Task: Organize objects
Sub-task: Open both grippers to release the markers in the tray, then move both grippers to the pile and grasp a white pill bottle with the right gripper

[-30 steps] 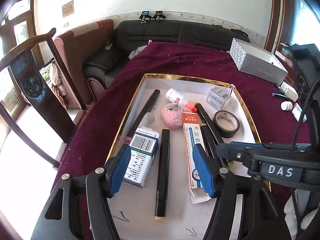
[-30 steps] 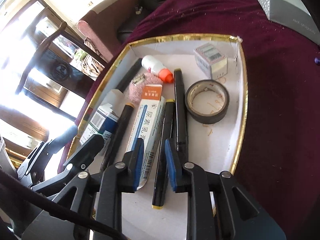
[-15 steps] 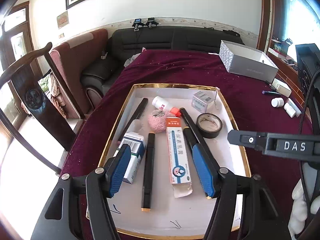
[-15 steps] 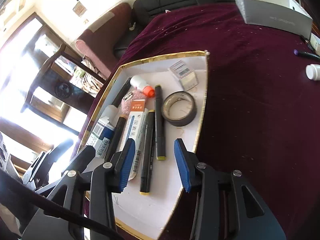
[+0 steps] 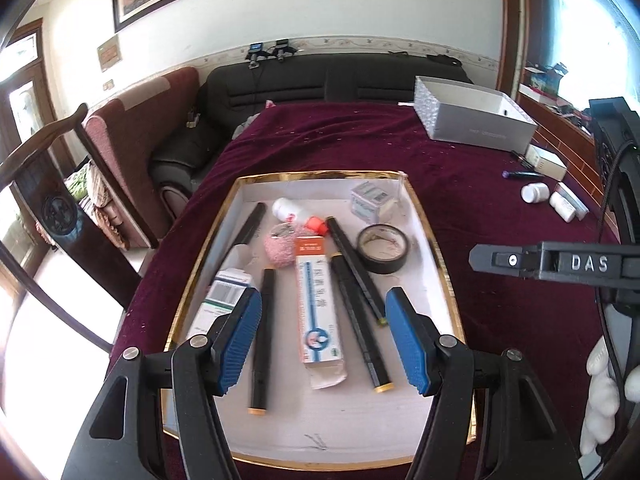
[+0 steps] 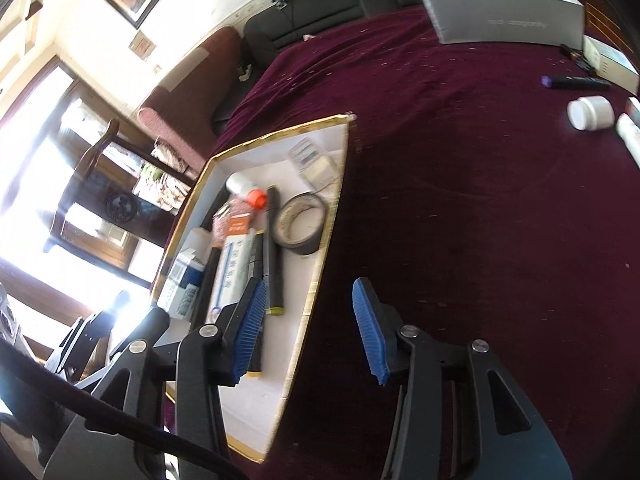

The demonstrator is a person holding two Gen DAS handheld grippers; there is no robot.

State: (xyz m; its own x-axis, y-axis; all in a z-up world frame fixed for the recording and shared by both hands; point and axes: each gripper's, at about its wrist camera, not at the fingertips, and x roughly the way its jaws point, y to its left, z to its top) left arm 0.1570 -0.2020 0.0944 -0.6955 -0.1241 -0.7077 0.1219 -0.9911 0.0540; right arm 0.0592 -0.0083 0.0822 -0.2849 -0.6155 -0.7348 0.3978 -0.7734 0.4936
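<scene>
1. Gold-rimmed tray (image 5: 436, 240) on the maroon-covered bench (image 6: 460, 208) already holds markers, tape roll (image 5: 383, 249) and ointment box (image 5: 318, 300).
2. Right gripper (image 6: 310, 328) hangs over the tray's right rim; its jaws have just been opening, nothing between them. Likely the next pick is among the loose things at far right.
3. White jar (image 6: 591, 113) lies on its side: approach low and grip across its body so it cannot roll.
4. Left gripper (image 5: 324, 340) hovers over the tray, jaws apart, empty. Keep it clear.
</scene>
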